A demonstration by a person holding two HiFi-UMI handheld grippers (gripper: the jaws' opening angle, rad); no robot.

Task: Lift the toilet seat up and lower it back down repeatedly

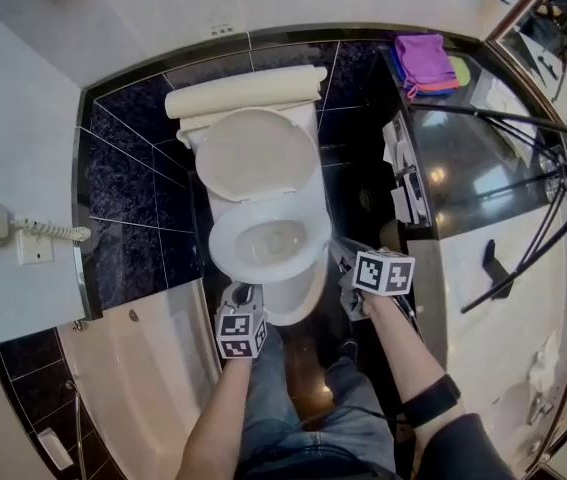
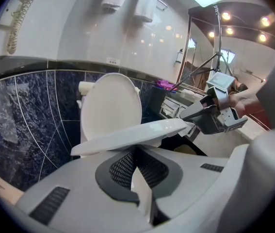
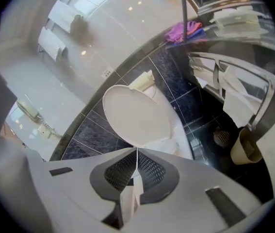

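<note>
Seat (image 2: 127, 136) is hanging half-raised; left gripper (image 1: 244, 294) and right gripper (image 1: 341, 260), both shut, empty, are flanking its near end.

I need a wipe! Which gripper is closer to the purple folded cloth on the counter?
Right. The right gripper is at the white toilet rim nearest the purple folded cloth; the left gripper is across the bowl, farther off.

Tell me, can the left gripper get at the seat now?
Probably yes. The seat is partly raised, its rim right at the tips of the left gripper, nothing between. Its jaws look shut, so it could only push, not clamp.
</note>
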